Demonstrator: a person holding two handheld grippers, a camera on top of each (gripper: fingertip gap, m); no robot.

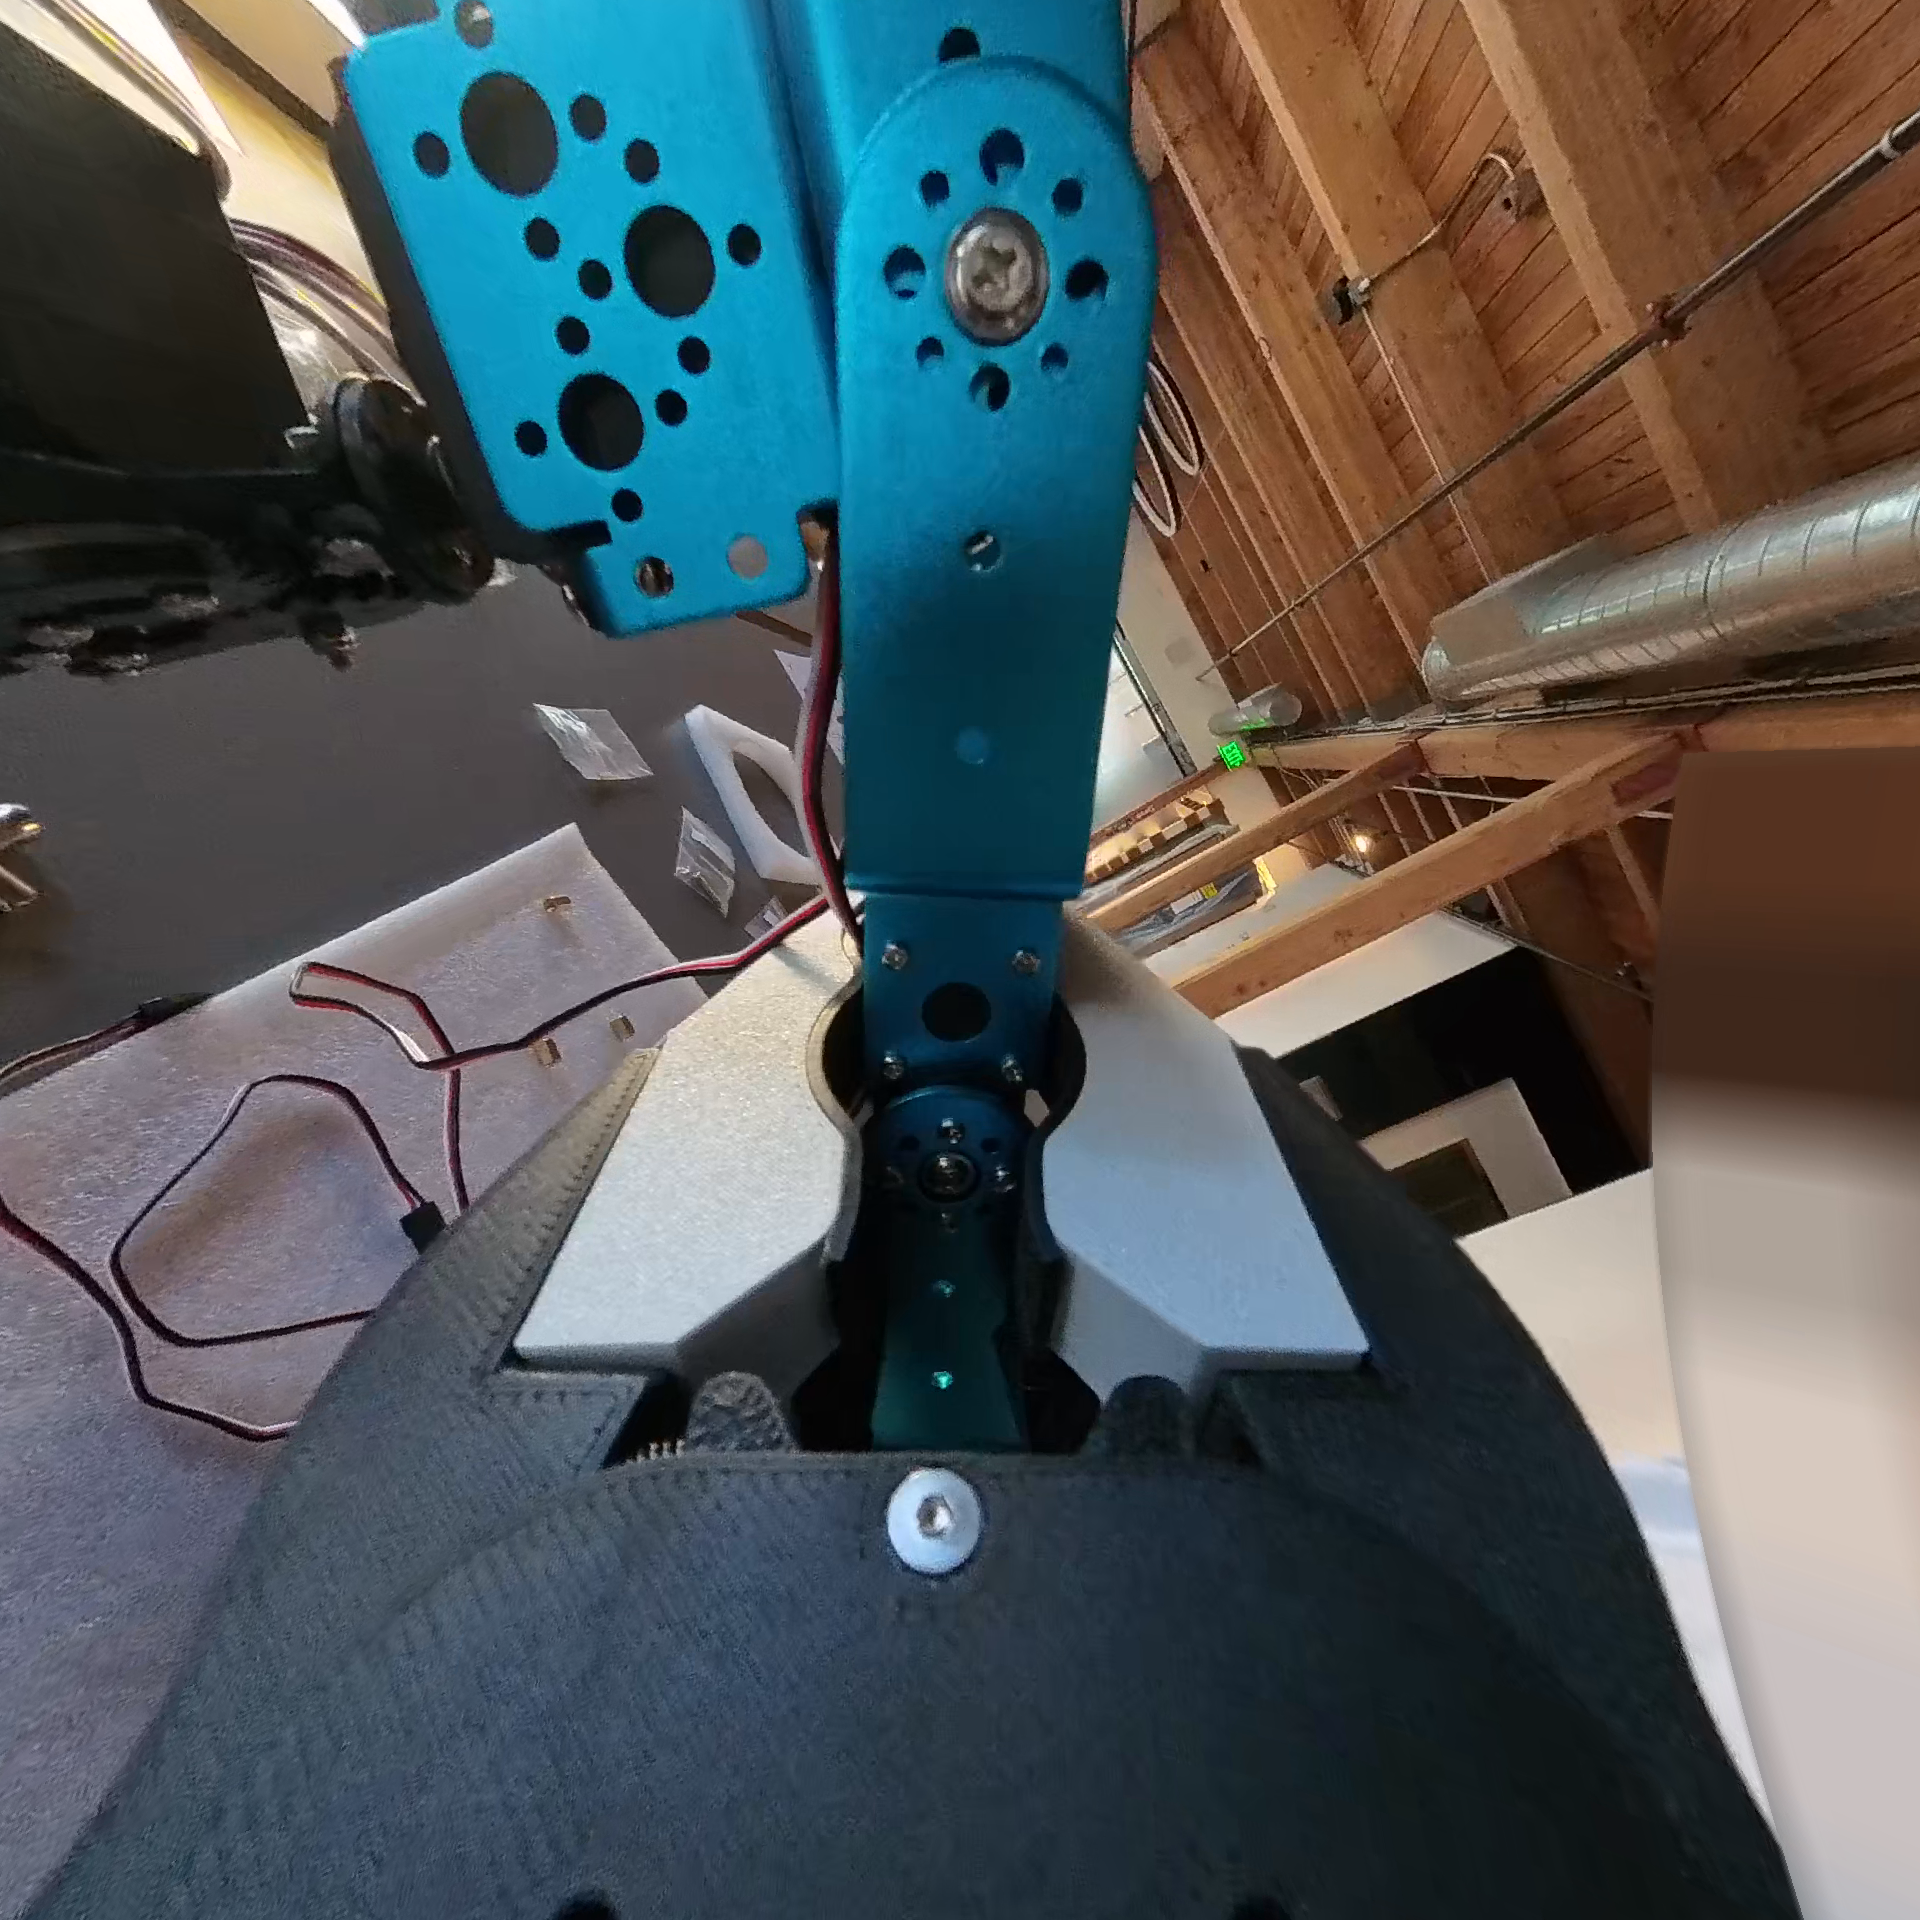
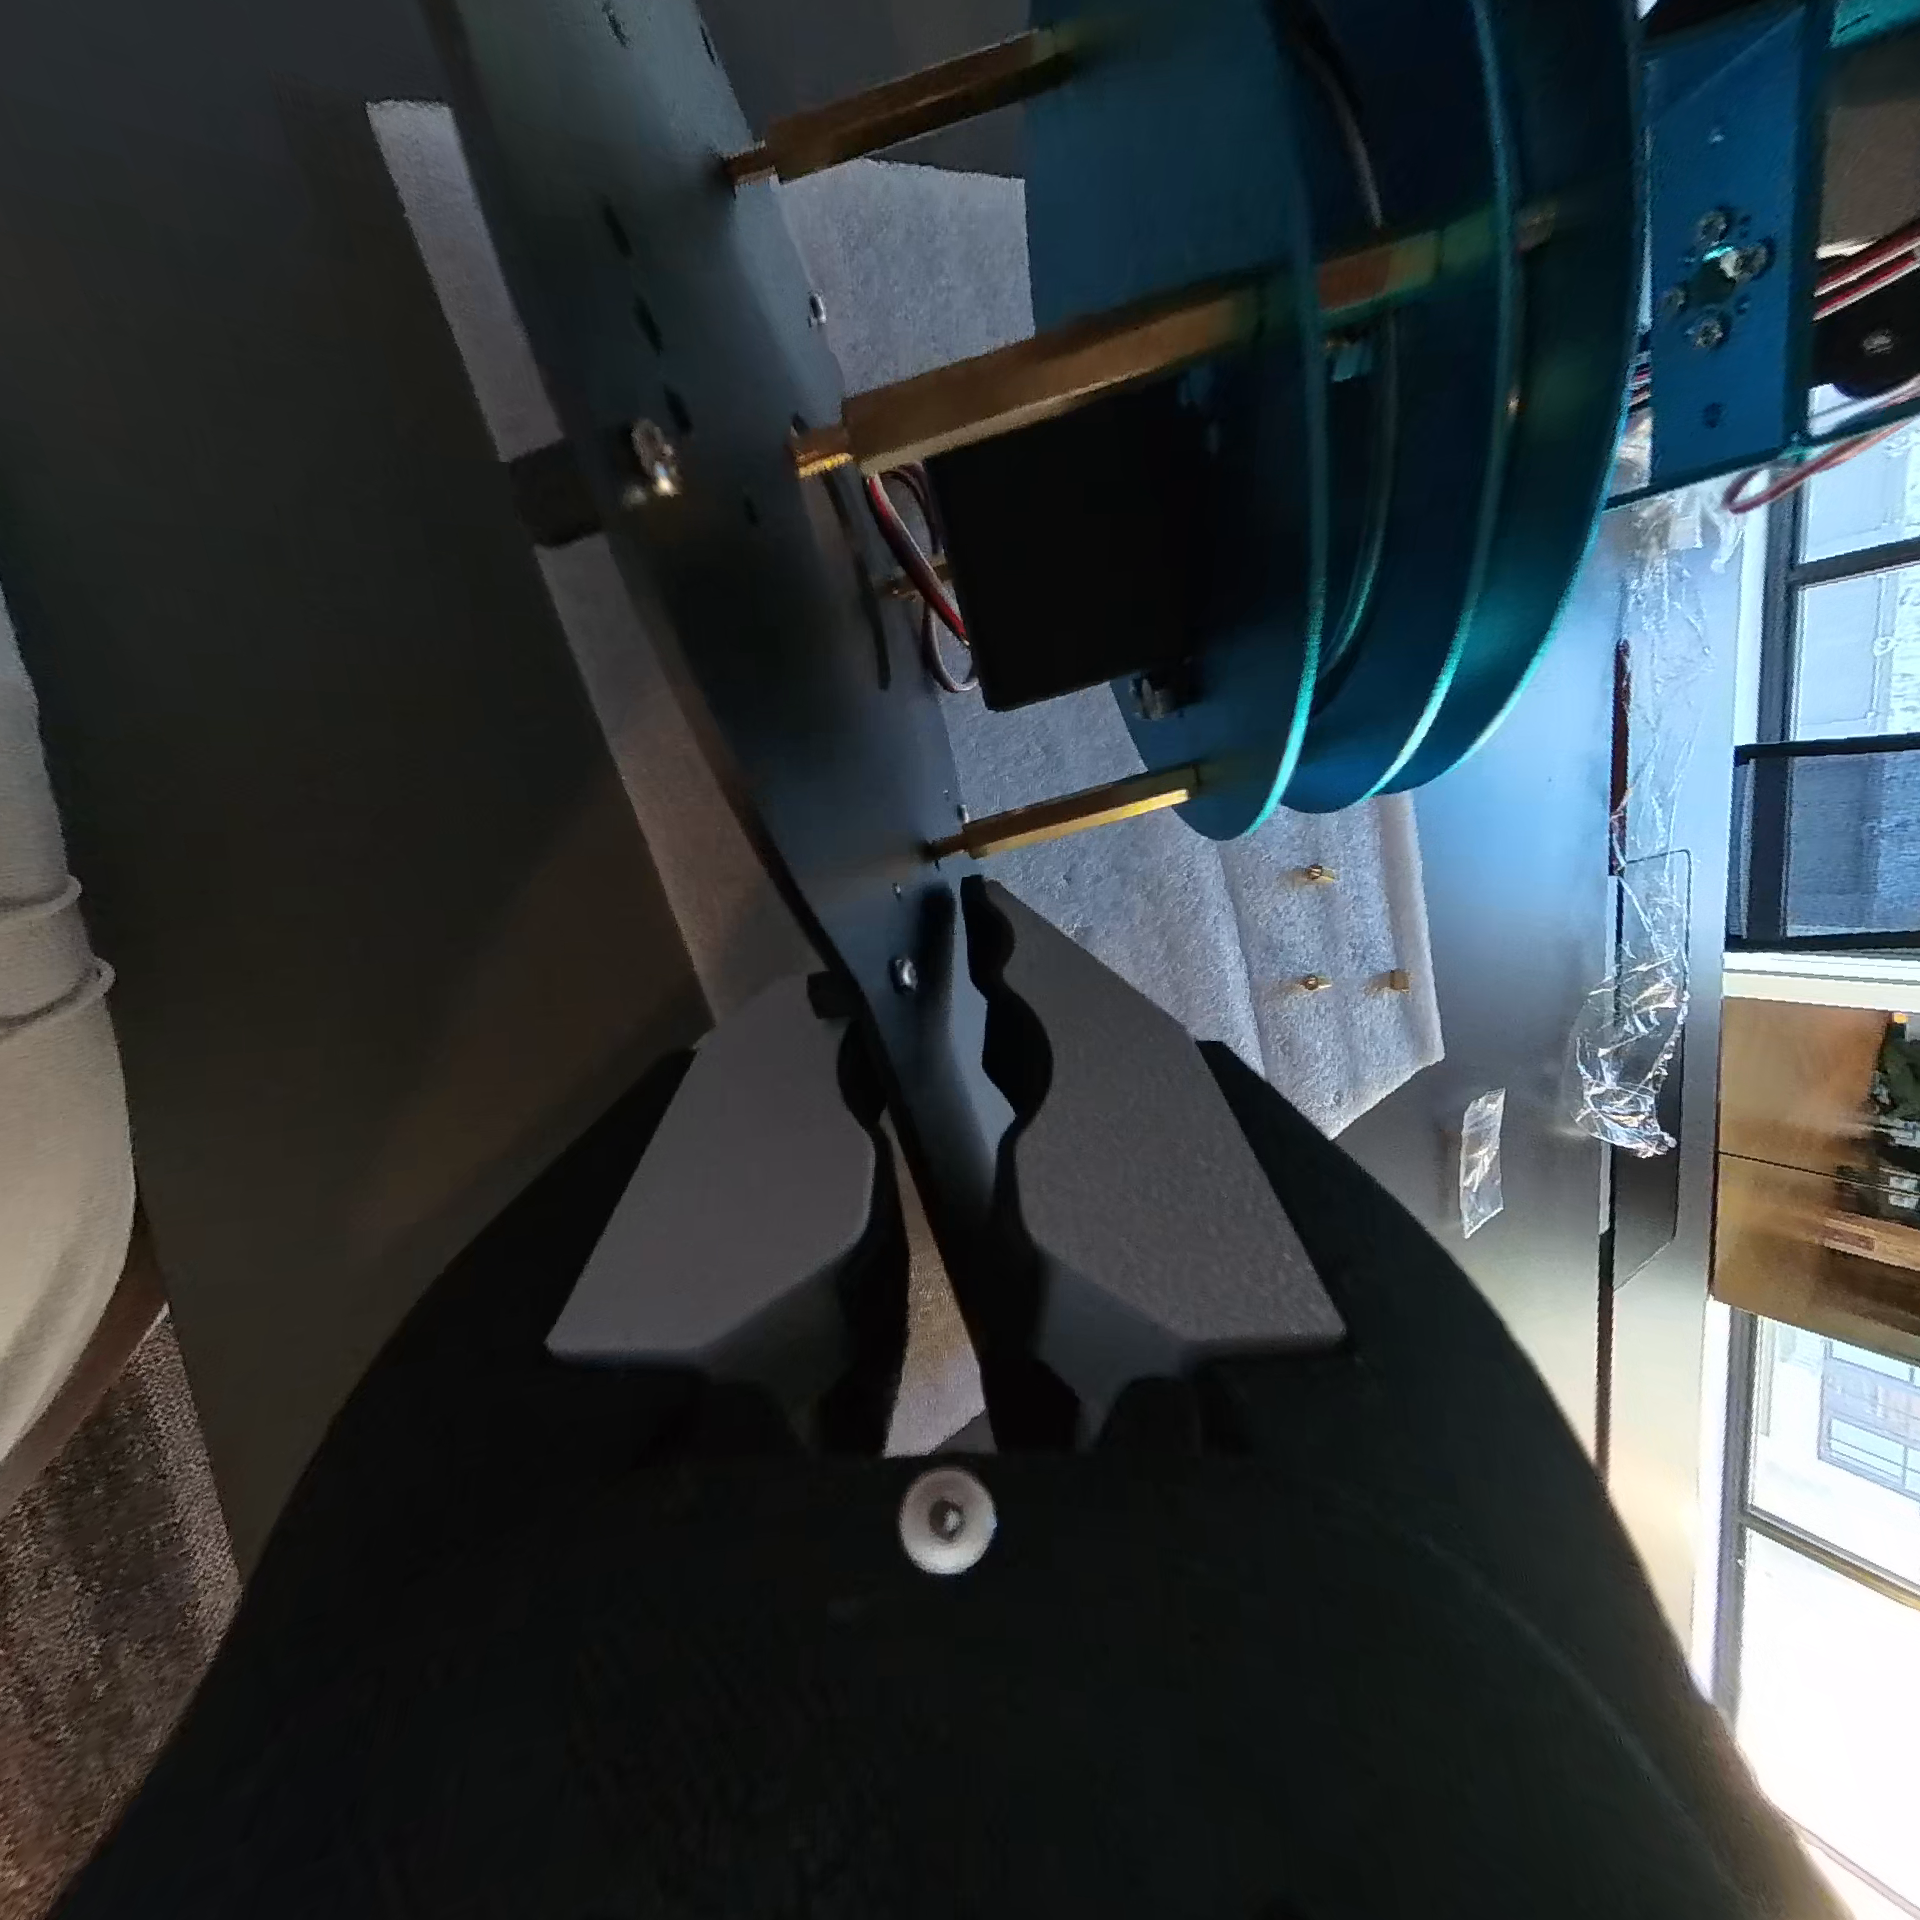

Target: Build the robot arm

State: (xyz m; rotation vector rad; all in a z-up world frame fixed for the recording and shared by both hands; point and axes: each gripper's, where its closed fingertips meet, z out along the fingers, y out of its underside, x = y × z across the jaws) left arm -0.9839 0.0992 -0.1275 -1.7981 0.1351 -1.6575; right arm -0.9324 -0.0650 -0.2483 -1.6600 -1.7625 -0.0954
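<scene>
the left gripper [image 1: 951, 1174] is closed on the blue arm [image 1: 977, 644], its 2 grey pads clamped around the link near a round joint hub. above the grip the arm rises to a bracket plate [image 1: 582, 332] full of holes and a pivot screw [image 1: 995, 272]. red, white and black wires [image 1: 436, 1049] trail from it over a grey foam sheet [image 1: 312, 1039] on a dark table [image 1: 260, 769], near small brass standoffs [image 1: 548, 1051] and clear bags [image 1: 592, 740].

the right gripper [image 2: 951, 914] pinches the edge of a dark base plate [image 2: 707, 540], one finger on each face, closed on it. brass posts [image 2: 1049, 400] join that plate to blue discs [image 2: 1455, 520], with a black servo [image 2: 1091, 561] between.

judged from both views, the 2 grips steady one assembly; holding well likely means keeping the plate square in the right pads, which only catch its rim, and not twisting the arm joint or snagging the wires.

writing: a green lit sign hangs far off by the wooden ceiling; no brand or label shows on the parts.
</scene>
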